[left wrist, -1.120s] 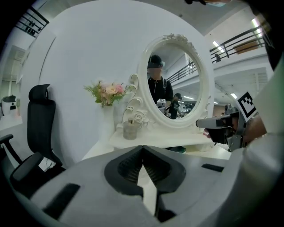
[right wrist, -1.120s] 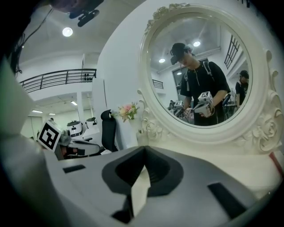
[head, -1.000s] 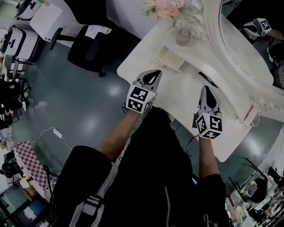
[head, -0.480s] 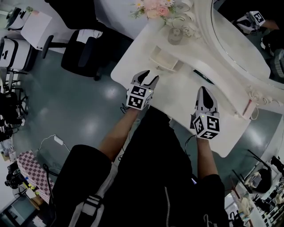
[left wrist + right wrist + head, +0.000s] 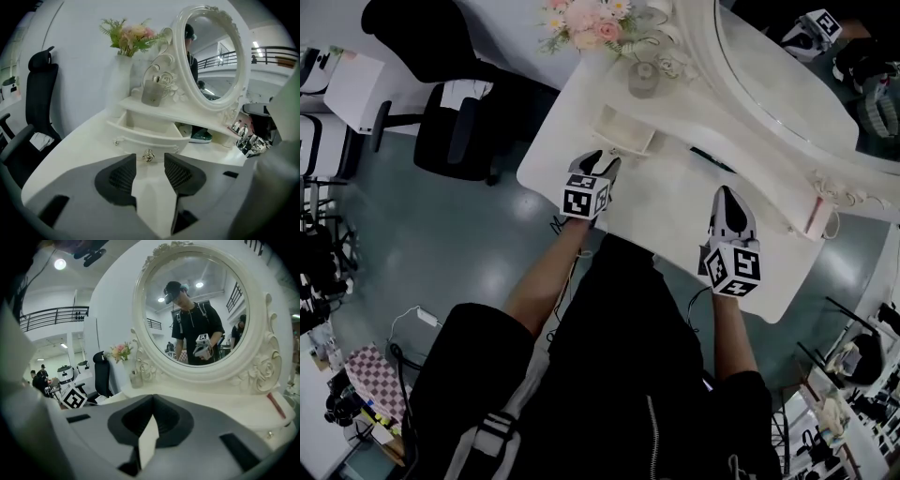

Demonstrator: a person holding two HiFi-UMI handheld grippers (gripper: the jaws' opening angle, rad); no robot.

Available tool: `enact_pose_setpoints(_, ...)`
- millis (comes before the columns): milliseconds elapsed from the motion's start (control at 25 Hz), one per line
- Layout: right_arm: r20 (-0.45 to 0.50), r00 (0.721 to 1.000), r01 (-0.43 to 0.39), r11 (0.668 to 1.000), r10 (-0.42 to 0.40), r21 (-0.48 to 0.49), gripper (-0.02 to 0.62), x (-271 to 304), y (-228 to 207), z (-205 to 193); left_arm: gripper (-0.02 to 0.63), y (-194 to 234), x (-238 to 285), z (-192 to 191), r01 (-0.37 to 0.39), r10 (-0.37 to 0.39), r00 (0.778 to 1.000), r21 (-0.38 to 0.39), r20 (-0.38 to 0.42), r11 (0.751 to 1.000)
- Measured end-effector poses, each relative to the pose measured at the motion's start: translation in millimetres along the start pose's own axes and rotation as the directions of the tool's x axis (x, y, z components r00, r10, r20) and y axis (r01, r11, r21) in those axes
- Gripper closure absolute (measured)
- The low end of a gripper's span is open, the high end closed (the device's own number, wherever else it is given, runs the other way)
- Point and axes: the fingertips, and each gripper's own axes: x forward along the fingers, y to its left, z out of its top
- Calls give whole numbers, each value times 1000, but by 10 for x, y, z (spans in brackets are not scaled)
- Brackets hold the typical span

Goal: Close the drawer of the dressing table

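Now the left gripper (image 5: 602,161) is over the near-left part of the white bench (image 5: 675,204), pointed at the open drawer (image 5: 149,132). Its fingers (image 5: 121,177) have just been opening and stand wide apart, pressing on nothing. The small gold knob (image 5: 148,156) on the drawer front shows in the gap just beyond their tips; whether it touches them cannot be told. The drawer is pulled out toward the near side from under the low shelf (image 5: 140,107) at the bench's far left. A glass jar (image 5: 151,91) stands on that shelf above it, with a white vase (image 5: 119,79) of pink flowers (image 5: 131,35) just to the left. The right gripper (image 5: 728,193) is over the bench further right, well apart from the drawer, facing the oval mirror (image 5: 197,310). Its fingers (image 5: 171,420) are closed together with nothing between them. A black office chair (image 5: 455,122) stands on the floor left of the bench.
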Motion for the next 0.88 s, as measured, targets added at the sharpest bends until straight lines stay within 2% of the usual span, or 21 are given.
enact_pose_setpoints(280,-11,999,42,999,-41,19,592,-7,-144,-50,445,63,182,-67,22,-24,999,-55,-31,998)
enact_pose_setpoints(480,-13,998,60,998,-60,32,592,-13,-198,-65,479,61,248,-85,31,-33,999,-50,-42,998)
enact_pose_setpoints(560,-15,998,66,997,-65,34,592,-13,-219,-69,511,40,257,-82,36,-38,999,-45,-35,998)
enact_pose_setpoints(880,-15,997,71,997,-71,37,592,-12,-241,-75,511,16,226,-10,26,-26,1000,-48,-13,999)
